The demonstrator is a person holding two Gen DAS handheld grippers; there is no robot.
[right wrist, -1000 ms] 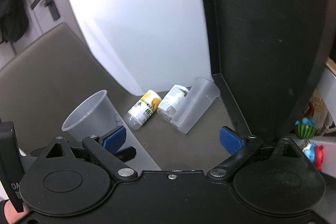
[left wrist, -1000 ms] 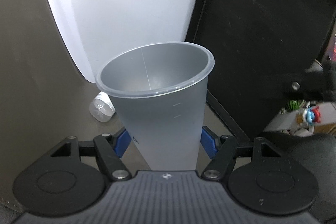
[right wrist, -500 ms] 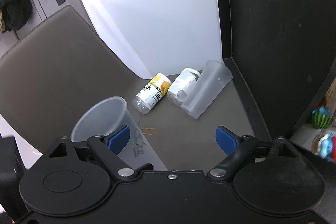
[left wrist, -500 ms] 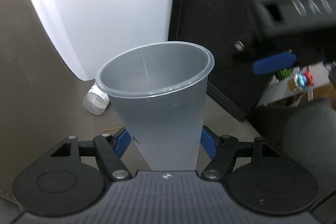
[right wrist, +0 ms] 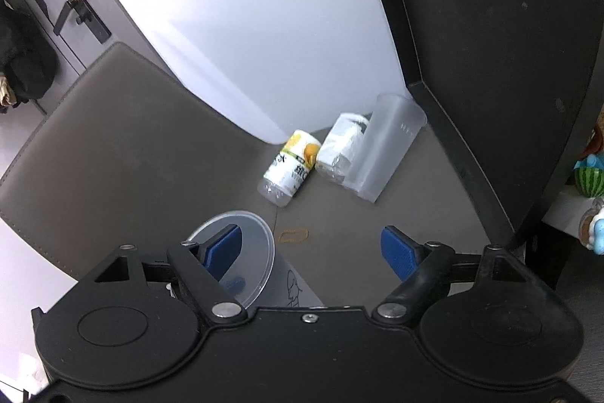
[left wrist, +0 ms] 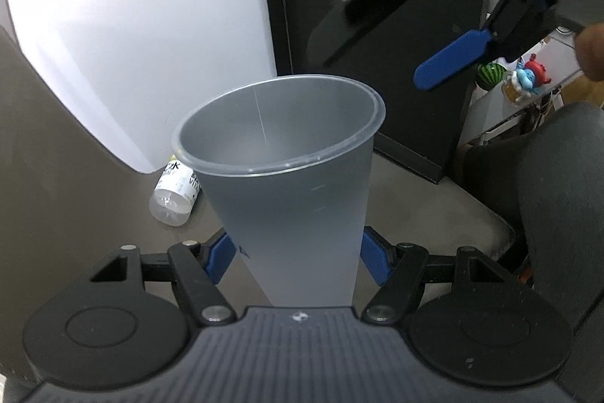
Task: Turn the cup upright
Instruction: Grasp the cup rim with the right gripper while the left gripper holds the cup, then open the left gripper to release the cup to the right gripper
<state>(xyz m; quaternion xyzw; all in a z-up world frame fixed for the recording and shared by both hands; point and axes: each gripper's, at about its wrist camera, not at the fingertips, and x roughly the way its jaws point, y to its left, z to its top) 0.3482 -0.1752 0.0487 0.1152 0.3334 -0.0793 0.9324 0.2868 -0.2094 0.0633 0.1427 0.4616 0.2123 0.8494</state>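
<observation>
My left gripper [left wrist: 298, 252] is shut on a frosted plastic cup [left wrist: 290, 199], gripping its lower body with the mouth pointing up and away. In the right wrist view the same cup [right wrist: 245, 263] shows at lower left, its left blue finger [right wrist: 222, 248] over the cup's mouth. My right gripper [right wrist: 313, 252] is open and empty above the cup; it also shows in the left wrist view [left wrist: 453, 63] at upper right. A second frosted cup [right wrist: 381, 150] lies on its side near the back of the grey table [right wrist: 113, 138].
Two small bottles [right wrist: 290, 165] [right wrist: 339, 150] lie beside the lying cup. A rubber band [right wrist: 292, 235] lies on the table. A white board [right wrist: 245, 6] and a black panel [right wrist: 490, 6] stand behind. Toys [right wrist: 589, 180] sit at right.
My right gripper has moved left and forward over the held cup, now close above its mouth. My left gripper still holds the cup, turned slightly left.
</observation>
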